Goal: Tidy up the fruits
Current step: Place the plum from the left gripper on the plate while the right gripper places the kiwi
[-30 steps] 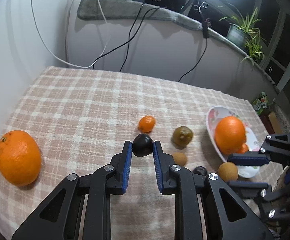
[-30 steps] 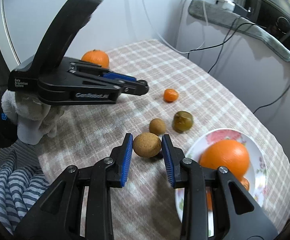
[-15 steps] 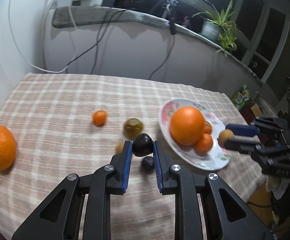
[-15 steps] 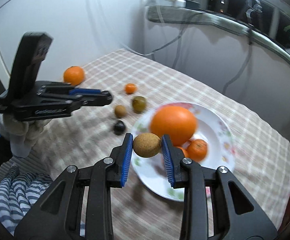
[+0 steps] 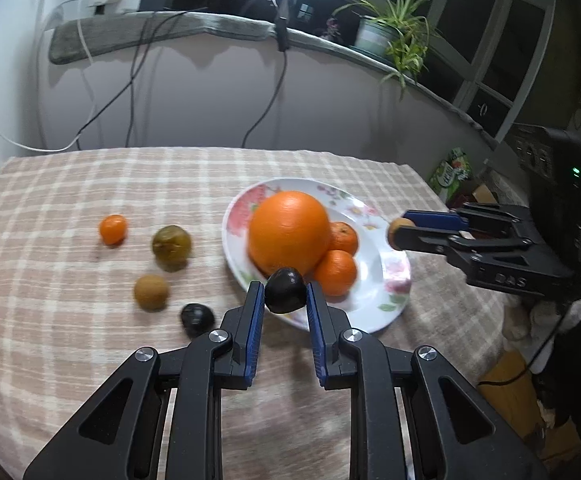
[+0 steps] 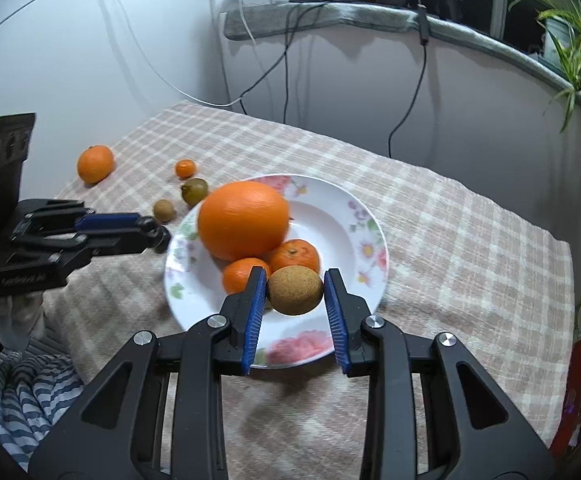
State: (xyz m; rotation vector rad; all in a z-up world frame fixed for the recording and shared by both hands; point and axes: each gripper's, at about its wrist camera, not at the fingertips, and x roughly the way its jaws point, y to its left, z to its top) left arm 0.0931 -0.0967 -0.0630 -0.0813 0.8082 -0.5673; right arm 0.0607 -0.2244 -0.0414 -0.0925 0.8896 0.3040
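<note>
My left gripper has its jaws squeezed on a dark plum, held just over the near rim of the flowery plate. My right gripper has its jaws squeezed on a brown kiwi, held over the plate's near side. On the plate I see a big orange touching two small tangerines. Farther left on the checked tabletop lie another dark plum, a small kiwi, a green fruit and a tiny orange. One more orange sits well apart, at the far left.
</note>
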